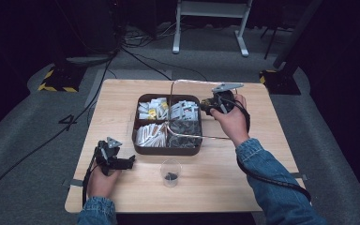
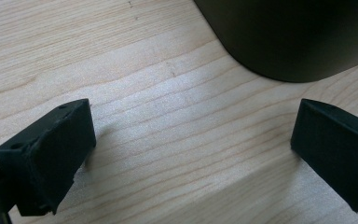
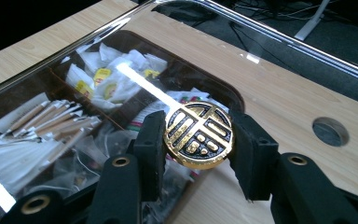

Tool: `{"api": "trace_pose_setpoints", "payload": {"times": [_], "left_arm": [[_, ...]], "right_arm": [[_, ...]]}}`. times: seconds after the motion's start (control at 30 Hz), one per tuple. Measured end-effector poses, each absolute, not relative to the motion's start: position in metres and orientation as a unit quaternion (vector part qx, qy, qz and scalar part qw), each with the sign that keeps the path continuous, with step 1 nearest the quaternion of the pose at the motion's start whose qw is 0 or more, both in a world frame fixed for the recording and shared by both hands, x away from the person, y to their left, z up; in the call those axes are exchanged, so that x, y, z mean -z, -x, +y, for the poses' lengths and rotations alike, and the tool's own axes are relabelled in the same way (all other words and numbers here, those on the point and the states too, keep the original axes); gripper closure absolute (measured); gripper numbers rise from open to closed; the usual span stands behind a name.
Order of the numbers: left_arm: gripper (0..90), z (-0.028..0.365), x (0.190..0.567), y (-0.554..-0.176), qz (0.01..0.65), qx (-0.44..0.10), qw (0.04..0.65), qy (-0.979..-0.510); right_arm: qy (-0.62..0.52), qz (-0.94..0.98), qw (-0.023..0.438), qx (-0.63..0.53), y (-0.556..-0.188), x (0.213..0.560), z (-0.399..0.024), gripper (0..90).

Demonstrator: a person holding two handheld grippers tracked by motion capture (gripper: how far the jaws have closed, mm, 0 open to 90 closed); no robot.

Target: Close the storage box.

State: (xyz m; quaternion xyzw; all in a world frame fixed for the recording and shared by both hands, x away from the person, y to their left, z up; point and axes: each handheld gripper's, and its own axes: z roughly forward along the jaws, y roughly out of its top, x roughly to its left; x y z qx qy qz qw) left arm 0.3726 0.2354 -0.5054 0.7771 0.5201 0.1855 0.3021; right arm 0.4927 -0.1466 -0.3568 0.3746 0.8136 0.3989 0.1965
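Plainly, the right gripper (image 3: 198, 135) pinches a round gold-and-black knob (image 3: 199, 135) between its two black fingers (image 3: 150, 144), one pad on each side of the disc. That knob sits on a clear lid (image 3: 270, 93), a transparent pane with a bright metal edge, which is lifted and tilted above the dark compartment box (image 1: 140, 145). In the high view the lid (image 1: 187, 105) shows right of centre, its thin rim arching over the box's right half, with the right gripper (image 1: 212, 106) at its right edge just above the middle of the frame. Through the pane the right gripper view shows white sachets (image 3: 107, 74) at upper left and paper-wrapped sticks (image 3: 51, 123) at left. The box stands in the middle of the wooden desk (image 1: 262, 154), split into four compartments. A small clear cup (image 1: 170, 172) with something dark at its bottom stands just below the box, apart from it. At lower left of the high view the left gripper (image 1: 130, 161) rests low by the desk, near the box's lower left corner; its fingers (image 2: 51, 154) are spread wide with bare wood between them, and the box's dark rounded corner (image 2: 289, 37) lies at upper right of the left gripper view.
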Motion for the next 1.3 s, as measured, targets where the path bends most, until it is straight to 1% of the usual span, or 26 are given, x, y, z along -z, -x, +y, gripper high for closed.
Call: {"api": "trace_pose_setpoints", "payload": {"times": [0.1, 0.63, 1.03, 1.3], "left_arm": [[0.2, 0.235, 0.505, -0.373, 0.52, -0.186, 0.302, -0.777], [0.2, 0.235, 0.506, -0.372, 0.52, -0.186, 0.302, -0.777], [0.2, 0.235, 0.505, -0.372, 0.52, -0.186, 0.302, -0.777], [0.2, 0.235, 0.505, -0.372, 0.52, -0.185, 0.302, -0.777]], "right_arm": [[-0.367, 0.818, 0.192, -0.399, -0.494, 0.357, -0.132, 58.6], [-0.345, 0.833, 0.176, -0.395, -0.501, 0.369, -0.087, 58.6], [-0.339, 0.84, 0.167, -0.389, -0.504, 0.388, -0.049, 58.6], [-0.34, 0.843, 0.167, -0.383, -0.506, 0.4, -0.035, 58.6]]}}
